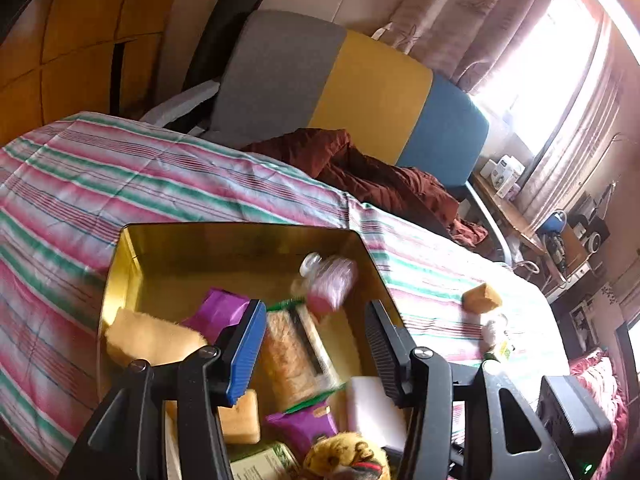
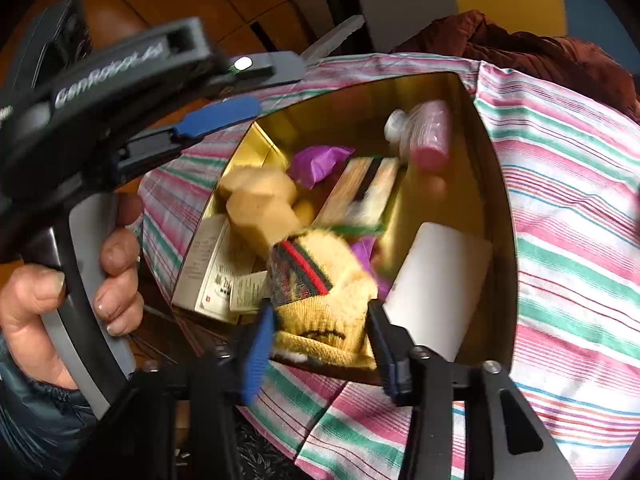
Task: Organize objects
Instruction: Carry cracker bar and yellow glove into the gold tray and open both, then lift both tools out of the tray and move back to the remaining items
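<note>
Lying in gold tin (image 2: 496, 184), yellow knit toy (image 2: 324, 304)

My left gripper (image 1: 316, 344) has black angular arms with silver screws at the pivots, one ribbed blue pad and one ribbed black pad. My right gripper (image 2: 320, 332) carries ribbed blue pads on both fingers over the same black frame and screws. From the right wrist camera, I see the left unit's black body with pale lettering, a grey curved handle, and my dark blue-green quilted sleeve (image 2: 36, 412).
</note>
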Available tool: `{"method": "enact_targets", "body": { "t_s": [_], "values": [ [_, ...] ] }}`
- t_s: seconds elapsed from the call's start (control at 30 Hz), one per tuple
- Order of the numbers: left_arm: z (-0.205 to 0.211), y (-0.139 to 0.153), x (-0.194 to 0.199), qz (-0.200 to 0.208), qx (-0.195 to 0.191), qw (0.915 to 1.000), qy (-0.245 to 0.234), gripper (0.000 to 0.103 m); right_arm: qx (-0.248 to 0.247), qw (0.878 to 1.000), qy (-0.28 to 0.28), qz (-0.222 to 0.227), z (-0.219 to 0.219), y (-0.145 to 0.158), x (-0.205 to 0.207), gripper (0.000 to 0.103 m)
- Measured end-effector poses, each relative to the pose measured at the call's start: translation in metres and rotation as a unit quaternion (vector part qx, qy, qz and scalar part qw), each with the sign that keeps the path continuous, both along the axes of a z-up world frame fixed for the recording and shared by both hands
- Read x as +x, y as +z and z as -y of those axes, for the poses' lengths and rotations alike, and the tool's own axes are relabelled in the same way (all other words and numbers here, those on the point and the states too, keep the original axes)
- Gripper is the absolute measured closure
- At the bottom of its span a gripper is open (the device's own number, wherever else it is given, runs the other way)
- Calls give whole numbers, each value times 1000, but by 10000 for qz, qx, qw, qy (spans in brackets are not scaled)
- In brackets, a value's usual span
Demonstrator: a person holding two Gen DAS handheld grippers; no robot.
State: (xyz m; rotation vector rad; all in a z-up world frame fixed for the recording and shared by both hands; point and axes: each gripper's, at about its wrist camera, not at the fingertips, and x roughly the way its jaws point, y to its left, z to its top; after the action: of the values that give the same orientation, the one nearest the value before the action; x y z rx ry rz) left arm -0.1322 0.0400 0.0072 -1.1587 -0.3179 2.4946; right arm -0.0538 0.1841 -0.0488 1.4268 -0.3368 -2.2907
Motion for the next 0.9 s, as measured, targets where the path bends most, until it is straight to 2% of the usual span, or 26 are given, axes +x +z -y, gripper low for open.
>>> {"method": "enact_targets", "body": {
  "t_s": [0.1,0.23,0.6,0.9],
  "values": [
    [11,-2,12,-23,-83,9999,91,51,1,10000,-40,-12,-1,0,2,35],
    [21,-5,26,-27,-222,9995,239,51,-42,9998,-136,-100,-7,6,5,27],
    [38,-3,74,-448,-865,9941,487,51,-121,9974,-540,-455,-21,26,26,15],
    [38,2,96,-702,-1199,9883,626,51,595,9883,-832,-1131,-14,42,37,11]
  ]
}}
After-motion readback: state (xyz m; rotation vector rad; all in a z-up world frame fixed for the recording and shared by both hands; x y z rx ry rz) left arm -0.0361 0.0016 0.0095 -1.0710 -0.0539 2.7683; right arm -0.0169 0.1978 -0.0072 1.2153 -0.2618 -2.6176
